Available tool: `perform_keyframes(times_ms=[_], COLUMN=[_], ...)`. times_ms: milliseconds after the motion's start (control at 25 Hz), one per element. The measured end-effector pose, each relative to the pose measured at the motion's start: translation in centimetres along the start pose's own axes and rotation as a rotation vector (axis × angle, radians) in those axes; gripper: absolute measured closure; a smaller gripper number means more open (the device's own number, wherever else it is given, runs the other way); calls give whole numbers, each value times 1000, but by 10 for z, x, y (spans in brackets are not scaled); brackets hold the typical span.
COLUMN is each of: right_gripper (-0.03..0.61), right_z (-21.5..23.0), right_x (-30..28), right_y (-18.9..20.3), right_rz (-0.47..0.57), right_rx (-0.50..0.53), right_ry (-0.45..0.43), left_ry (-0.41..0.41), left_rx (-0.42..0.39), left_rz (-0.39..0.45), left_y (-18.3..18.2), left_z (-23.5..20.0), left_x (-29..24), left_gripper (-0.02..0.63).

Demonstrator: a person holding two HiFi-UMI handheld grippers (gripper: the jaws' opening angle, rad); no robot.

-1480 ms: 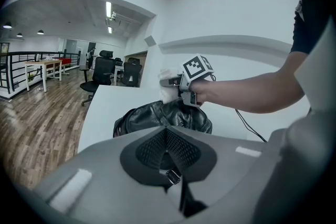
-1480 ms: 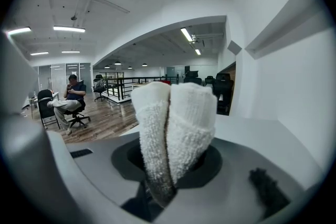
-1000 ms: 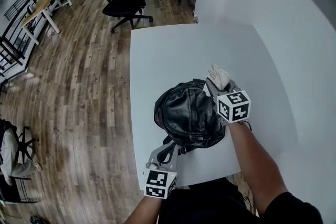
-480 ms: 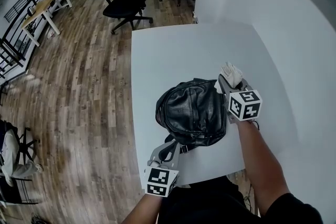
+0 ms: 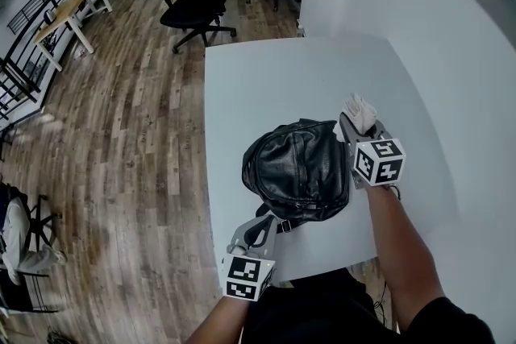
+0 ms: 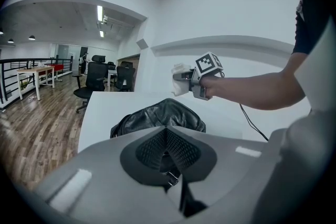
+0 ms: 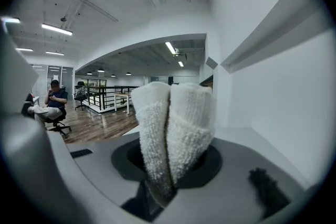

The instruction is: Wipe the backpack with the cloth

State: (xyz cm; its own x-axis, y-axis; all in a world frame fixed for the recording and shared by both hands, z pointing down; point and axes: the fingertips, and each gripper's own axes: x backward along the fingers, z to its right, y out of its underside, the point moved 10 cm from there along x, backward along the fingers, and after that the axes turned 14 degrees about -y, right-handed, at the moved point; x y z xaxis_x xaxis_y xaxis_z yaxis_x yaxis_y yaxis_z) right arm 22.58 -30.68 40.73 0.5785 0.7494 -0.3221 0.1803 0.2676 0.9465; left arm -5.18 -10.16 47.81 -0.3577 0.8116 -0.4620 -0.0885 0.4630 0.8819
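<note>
A: Backpack?
B: Black, glossy sheen. Cloth white, looped pile.
A: Table?
B: Plain white. Floor brown, streaked wood planks.
A: Grippers?
B: Left gripper and right gripper grey; cubes carry black-and-white square markers.

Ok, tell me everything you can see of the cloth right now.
The cloth is white, nubbly, terry-like fabric, folded into two thick lobes. The right hand-held gripper is shut on its lower end, and the rest stands out past the jaw tips. It is held up by the far right side of the black backpack, above the white table, and appears to touch nothing but the gripper.
</note>
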Motion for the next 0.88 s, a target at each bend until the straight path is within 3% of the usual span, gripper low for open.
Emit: perform_keyframes(times_ms=[200,400,880], right_gripper=[479,479,479], right_z=[-15,-48,-127], right_x=[1,-9,-73], right_y=[-6,-2,44], right_rz=[31,71,-54], right_rx=[-6,-33,-30], right_ry=[-23,-108,-317], left_ry=[-10,-21,-72], left_rx=[7,9,40], left_rz=[3,6,-15], left_y=[1,5,16], left_z=[-3,-4,-16], left_x=[5,12,21], left_gripper=[607,607,607])
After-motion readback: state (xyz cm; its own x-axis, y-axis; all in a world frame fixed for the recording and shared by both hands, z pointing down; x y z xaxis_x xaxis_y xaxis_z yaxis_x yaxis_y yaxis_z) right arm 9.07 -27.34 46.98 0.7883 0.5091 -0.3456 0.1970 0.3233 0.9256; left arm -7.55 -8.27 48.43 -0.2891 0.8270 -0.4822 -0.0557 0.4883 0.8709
